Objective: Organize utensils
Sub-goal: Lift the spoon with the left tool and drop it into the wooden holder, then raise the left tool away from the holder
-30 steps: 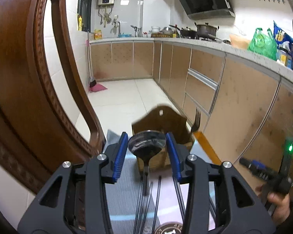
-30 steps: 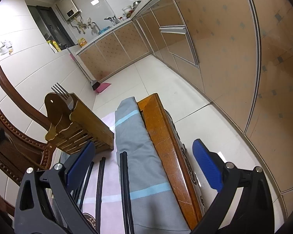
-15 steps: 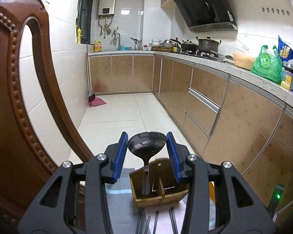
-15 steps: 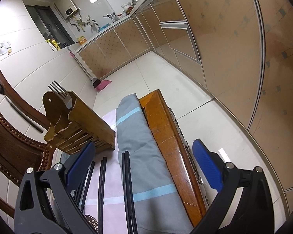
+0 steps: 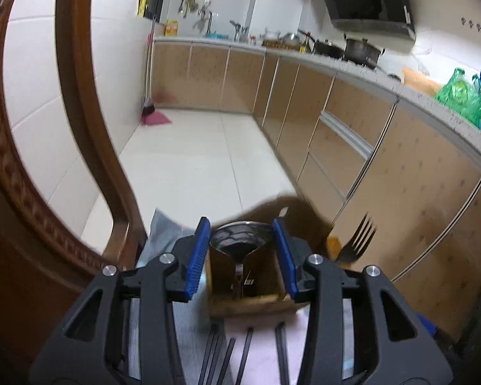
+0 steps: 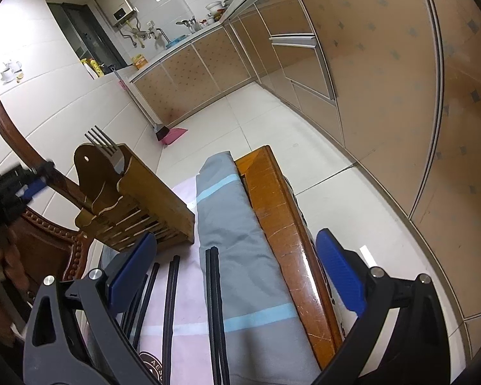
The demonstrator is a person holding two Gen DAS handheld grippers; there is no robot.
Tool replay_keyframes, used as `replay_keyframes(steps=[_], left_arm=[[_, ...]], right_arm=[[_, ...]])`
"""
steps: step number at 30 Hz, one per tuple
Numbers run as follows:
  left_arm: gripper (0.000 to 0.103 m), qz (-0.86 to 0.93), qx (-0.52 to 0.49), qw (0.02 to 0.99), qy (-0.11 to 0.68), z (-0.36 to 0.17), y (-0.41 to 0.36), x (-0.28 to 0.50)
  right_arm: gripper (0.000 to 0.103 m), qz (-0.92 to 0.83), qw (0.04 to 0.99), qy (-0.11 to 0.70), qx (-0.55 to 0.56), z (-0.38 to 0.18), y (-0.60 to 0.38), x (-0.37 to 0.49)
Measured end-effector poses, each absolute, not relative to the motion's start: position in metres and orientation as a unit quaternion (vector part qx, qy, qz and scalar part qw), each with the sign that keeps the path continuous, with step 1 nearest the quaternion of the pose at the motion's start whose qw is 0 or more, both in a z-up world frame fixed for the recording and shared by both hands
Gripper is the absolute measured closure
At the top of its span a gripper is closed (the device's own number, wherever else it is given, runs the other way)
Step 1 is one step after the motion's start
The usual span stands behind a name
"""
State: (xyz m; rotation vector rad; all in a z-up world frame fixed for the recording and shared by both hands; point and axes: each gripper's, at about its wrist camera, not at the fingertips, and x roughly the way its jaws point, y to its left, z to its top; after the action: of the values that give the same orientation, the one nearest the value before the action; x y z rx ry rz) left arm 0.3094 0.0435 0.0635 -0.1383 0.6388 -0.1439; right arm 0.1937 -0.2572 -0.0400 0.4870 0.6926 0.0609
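Note:
My left gripper (image 5: 240, 253) is shut on a steel spoon (image 5: 239, 243), bowl up between the blue pads, its handle reaching down into the wooden utensil holder (image 5: 243, 288). A fork (image 5: 356, 240) stands in the holder's right side. In the right wrist view the holder (image 6: 138, 205) lies on the cloth with the fork (image 6: 104, 142) sticking out. Several black chopsticks (image 6: 213, 308) lie on the cloth below it. My right gripper (image 6: 237, 276) is open and empty over the chopsticks.
A grey cloth (image 6: 240, 243) and a pink cloth (image 6: 182, 304) cover the wooden table (image 6: 272, 211). A carved wooden chair back (image 5: 32, 192) rises at the left. Kitchen cabinets (image 5: 384, 160) run along the right, tiled floor beyond the table edge.
My left gripper has tilted down and lowered the spoon so its handle now goes into the holder. The right gripper has stayed put, open.

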Motion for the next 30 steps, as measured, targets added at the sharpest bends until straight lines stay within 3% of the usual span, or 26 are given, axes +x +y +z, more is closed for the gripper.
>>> replay_keyframes(steps=[3,4,5,7,22,30], left_arm=[[0.063,-0.07,-0.059,0.944,0.316,0.052,0.046,0.296],[0.055,-0.07,-0.055,0.944,0.318,0.05,0.046,0.292],[0.032,-0.065,-0.045,0.944,0.32,0.047,0.045,0.286],[0.016,-0.05,-0.025,0.95,0.308,0.047,0.044,0.275],[0.008,-0.047,0.148,0.942,0.298,-0.006,-0.026,0.096],[0.007,0.002,0.071,0.934,0.351,-0.014,-0.002,0.07]], right_arm=[[0.006,0.031,0.912,0.335,0.234,-0.038,-0.256,0.191],[0.006,0.032,0.913,0.333,0.232,-0.037,-0.255,0.19],[0.006,0.032,0.914,0.333,0.229,-0.036,-0.253,0.189],[0.006,0.034,0.915,0.333,0.226,-0.034,-0.251,0.187],[0.006,0.063,0.932,0.351,0.068,-0.021,-0.206,0.122],[0.006,0.074,0.927,0.365,0.036,-0.029,-0.19,0.056]])
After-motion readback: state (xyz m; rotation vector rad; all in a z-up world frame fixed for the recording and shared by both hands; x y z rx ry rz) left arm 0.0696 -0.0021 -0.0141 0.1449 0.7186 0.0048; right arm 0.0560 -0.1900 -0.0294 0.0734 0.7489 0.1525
